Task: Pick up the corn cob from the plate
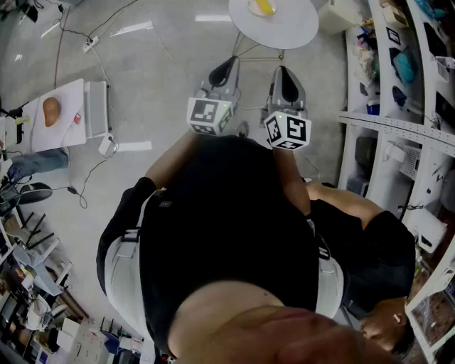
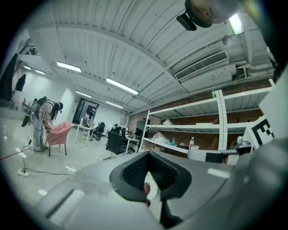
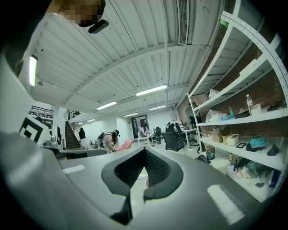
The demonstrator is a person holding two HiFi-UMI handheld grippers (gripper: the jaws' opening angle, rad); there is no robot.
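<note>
A yellow corn cob (image 1: pixel 263 6) lies on a pale plate (image 1: pixel 252 11) on a round white table (image 1: pixel 284 28) at the top edge of the head view. Both grippers are held level in front of the person's body, short of the table and apart from the cob. My left gripper (image 1: pixel 224 71) has its black jaws together with nothing between them, and its own view shows the tips meeting (image 2: pixel 147 155). My right gripper (image 1: pixel 284 82) is shut and empty too, tips touching (image 3: pixel 145 150). Neither gripper view shows the cob or the plate.
White shelving (image 1: pixel 398 106) full of goods runs along the right. Cables and a power strip (image 1: pixel 89 44) lie on the glossy floor. A white desk (image 1: pixel 60 117) with a brown object stands at left. Office chairs (image 2: pixel 114 143) and people show far off.
</note>
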